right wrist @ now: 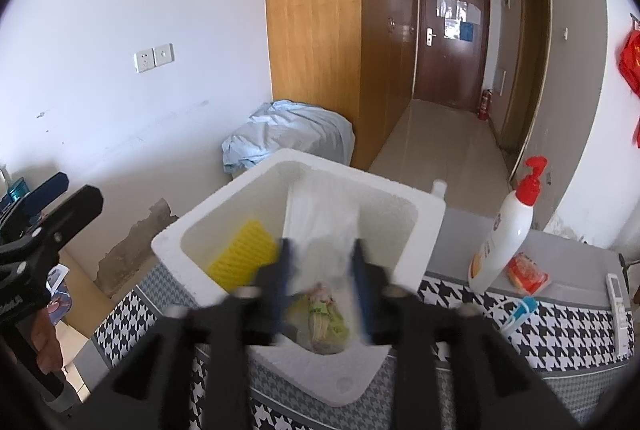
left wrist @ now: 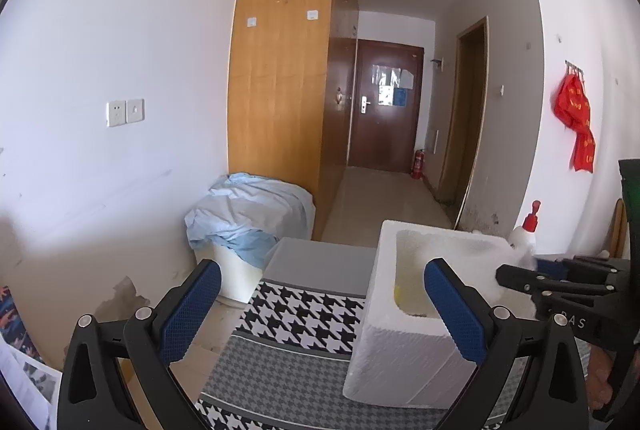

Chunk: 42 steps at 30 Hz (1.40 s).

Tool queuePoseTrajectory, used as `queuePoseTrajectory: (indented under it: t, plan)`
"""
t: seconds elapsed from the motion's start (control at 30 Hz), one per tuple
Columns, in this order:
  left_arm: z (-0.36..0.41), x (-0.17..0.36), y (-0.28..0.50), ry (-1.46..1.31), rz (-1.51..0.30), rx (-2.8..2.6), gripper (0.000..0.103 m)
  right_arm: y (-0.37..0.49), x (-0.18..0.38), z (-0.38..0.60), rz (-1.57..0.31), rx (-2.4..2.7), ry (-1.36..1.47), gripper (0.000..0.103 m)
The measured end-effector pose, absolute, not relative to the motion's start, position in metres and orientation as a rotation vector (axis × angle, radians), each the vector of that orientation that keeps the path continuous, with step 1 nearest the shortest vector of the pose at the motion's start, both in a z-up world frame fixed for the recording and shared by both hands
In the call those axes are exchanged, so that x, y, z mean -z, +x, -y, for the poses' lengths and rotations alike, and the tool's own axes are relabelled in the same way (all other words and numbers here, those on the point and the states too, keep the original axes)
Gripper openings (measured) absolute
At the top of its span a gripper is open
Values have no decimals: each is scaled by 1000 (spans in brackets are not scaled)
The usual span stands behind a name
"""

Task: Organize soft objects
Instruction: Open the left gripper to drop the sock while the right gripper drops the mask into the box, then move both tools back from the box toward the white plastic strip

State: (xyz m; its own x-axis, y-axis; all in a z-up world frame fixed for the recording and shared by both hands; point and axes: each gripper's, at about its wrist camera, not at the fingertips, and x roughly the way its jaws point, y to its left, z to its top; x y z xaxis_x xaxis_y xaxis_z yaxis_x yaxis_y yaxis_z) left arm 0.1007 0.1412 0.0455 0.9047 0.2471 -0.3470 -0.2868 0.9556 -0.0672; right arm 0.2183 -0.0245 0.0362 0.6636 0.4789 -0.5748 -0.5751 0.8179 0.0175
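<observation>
A white foam box [right wrist: 404, 202] stands on the houndstooth-covered table [right wrist: 560, 334]. Inside it lie a yellow ribbed sponge [right wrist: 244, 254], a white plastic bag [right wrist: 324, 222] and a clear packet with green and beige contents [right wrist: 326, 318]. My right gripper [right wrist: 323, 262] hangs over the box's opening, blurred, its blue pads apart on either side of the white bag without pressing it. My left gripper [left wrist: 324, 306] stands wide open to the left of the box [left wrist: 400, 346], with nothing between its fingers.
A white pump bottle with a red top [right wrist: 508, 230], an orange packet [right wrist: 526, 272], a blue-and-white item [right wrist: 520, 310] and a remote [right wrist: 618, 294] sit on the table right of the box. A bin draped in pale blue cloth [left wrist: 248, 210] stands beside the wardrobe [left wrist: 280, 70].
</observation>
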Motion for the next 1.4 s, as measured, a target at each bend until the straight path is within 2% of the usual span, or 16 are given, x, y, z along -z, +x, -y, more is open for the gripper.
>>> queuePoseTrajectory:
  t: [0.03, 0.07, 1.07, 1.23, 1.4]
  plan:
    - [-142, -45, 101, -118, -343, -277, 102, 217, -37, 26, -586, -597, -162, 68]
    - [-142, -45, 101, -121, -345, -276, 102, 216, -38, 27, -579, -598, -158, 69]
    - [-91, -57, 97, -66, -328, -193, 102, 193, -52, 90, -510, -565, -131, 75]
    - [-78, -59, 98, -59, -332, -173, 102, 186, -55, 103, -467, -538, -120, 91]
    - [-67, -61, 98, -54, -333, -158, 102, 179, -56, 113, -433, -531, -143, 96]
